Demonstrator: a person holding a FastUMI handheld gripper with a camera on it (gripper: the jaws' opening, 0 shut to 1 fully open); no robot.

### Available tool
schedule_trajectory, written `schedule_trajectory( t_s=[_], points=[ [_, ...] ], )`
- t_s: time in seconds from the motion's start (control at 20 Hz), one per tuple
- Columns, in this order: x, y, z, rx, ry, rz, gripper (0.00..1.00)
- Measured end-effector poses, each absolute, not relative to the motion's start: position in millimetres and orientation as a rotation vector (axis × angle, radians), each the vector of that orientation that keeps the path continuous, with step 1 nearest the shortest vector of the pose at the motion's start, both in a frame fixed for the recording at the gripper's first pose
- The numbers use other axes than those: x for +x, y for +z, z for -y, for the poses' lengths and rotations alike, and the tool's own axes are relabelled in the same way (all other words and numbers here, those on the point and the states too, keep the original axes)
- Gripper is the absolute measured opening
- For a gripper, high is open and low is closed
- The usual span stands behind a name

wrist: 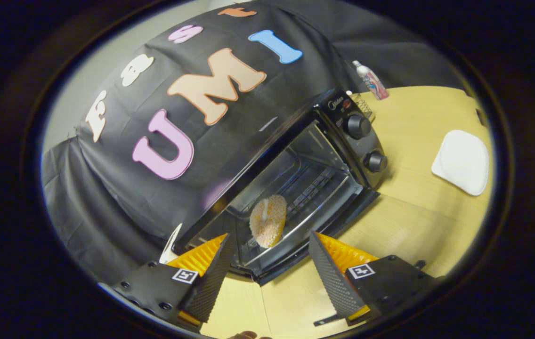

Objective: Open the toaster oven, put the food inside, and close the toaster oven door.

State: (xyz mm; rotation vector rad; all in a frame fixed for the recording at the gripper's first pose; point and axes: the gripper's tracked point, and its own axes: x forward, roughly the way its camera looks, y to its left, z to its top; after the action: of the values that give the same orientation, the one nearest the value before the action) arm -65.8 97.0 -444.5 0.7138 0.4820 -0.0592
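The black toaster oven (338, 110) stands open on the wooden table, its glass door (295, 245) folded down toward me. A round breaded piece of food (268, 220) lies on the wire rack just inside the opening. My gripper (271, 234) is open, its two fingers spread wide just in front of the lowered door. The food sits beyond the fingertips, in line with the gap, and nothing is held between them. The whole scene appears tilted, because the gripper is rolled to one side.
Two control knobs (358, 126) sit on the oven's right panel. A white plate (460, 161) lies on the table (418, 226) right of the oven. A small bottle (371, 80) and a wire basket (364, 106) stand behind the oven. Black cloth hangs behind.
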Motion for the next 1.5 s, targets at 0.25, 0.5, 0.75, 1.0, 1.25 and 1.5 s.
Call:
schedule_trajectory(
  t_s=[0.25, 0.5, 0.75, 1.0, 1.25, 1.5],
  points=[
    [-119, -451, -81, 0.476, -0.032, -0.599, 1.00],
    [-172, -470, -57, 0.289, -0.058, -0.719, 1.00],
    [-219, -493, -38, 0.117, -0.065, -0.837, 1.00],
    [-232, -519, -37, 0.053, -0.068, -0.921, 1.00],
    [-223, -545, -40, 0.028, -0.035, -0.955, 1.00],
    [-206, -554, -49, 0.008, 0.003, -0.954, 1.00]
  ],
)
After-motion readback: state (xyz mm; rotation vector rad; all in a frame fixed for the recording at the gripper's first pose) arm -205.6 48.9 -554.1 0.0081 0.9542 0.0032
